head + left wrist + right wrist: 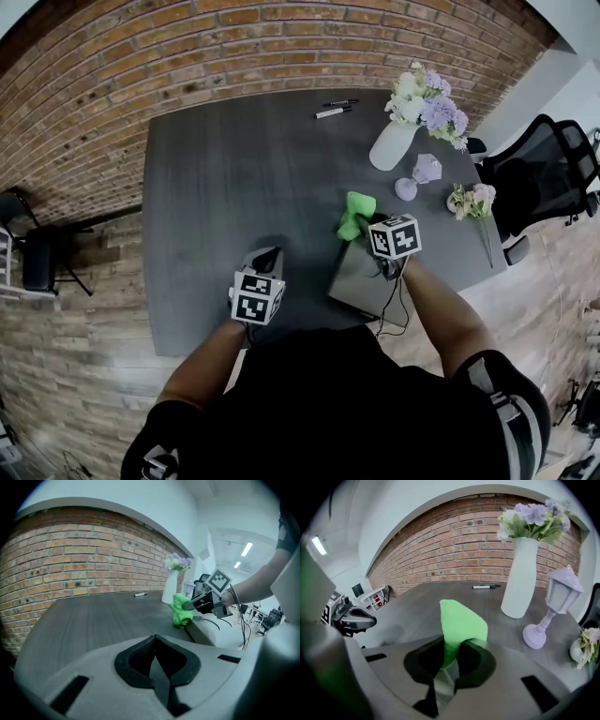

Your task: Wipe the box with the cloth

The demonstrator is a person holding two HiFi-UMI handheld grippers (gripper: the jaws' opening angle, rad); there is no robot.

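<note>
Right gripper view: right gripper [450,660] jaws clamp a bright green microfibre cloth [461,623], its free end upright, presumably for dragging. The flat grey box [359,281] lies at the dark grey table's [216,187] near edge, with the cloth at its far end. Left gripper [157,667] jaws are together, empty, and clear of the box.

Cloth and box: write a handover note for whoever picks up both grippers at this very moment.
Left gripper: jaws together, empty, over the table to the left of the box.
Right gripper: shut on the green cloth, which hangs at the box's far edge.
Done: cloth is in the grip and at the box.
Left: wipe the box. How much is already wiped cannot be told.
</note>
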